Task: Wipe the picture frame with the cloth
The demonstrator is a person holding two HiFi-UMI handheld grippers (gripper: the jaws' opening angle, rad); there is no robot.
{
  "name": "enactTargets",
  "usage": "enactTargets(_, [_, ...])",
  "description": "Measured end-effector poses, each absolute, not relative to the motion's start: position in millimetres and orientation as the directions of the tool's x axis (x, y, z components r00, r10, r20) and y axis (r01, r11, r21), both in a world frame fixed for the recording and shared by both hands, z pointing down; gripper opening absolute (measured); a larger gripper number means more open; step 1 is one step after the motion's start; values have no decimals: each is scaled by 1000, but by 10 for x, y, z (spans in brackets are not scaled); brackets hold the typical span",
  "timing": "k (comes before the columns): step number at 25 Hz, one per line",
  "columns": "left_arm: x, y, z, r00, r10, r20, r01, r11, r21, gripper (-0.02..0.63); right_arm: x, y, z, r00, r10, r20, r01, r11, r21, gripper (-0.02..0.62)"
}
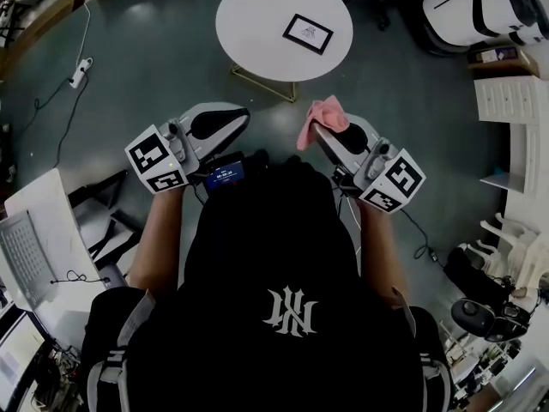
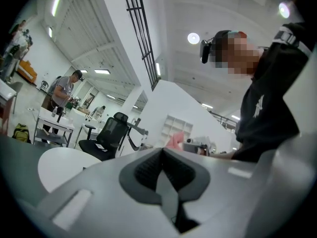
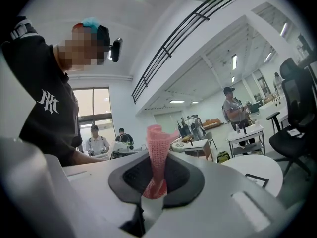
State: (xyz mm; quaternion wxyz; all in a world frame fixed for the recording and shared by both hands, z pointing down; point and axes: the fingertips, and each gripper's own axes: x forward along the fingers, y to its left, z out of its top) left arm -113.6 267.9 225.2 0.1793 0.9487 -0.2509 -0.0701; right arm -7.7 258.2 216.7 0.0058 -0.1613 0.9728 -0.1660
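My right tool pinches the pink knitted cloth.
My left tool is pressed together, empty; the black rectangular picture frame lies on the round white bench, beyond both tools.

The round white counter, upper middle of the frame, is bare on its left half and near rim; only the picture frame lies on it, right of centre. Grey floor lies open between it and both grippers. The gap between the left gripper, fingers together, and the right gripper is clear; a pink cloth juts past the right fingers. A power strip lies at upper left, a desk at lower left, and white shelving at the right edge.
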Motion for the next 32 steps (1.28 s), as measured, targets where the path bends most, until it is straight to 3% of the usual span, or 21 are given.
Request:
enactTargets(10, [-932, 3495, 2029, 892, -452, -10, -428, -850, 307, 2, -283, 3329, 2021, -968, -248, 24, -245, 932, -268, 35])
enactTargets(17, [-489, 4170, 2079, 917, -398, 15, -384, -876, 293, 2, 32, 4134, 2169, -969, -249, -9, -233, 919, -319, 35])
enactTargets(32, [-299, 4865, 2187, 926, -377, 4, -362, -884, 295, 2, 275, 4855, 2128, -965, -260, -29, -240, 923, -302, 37])
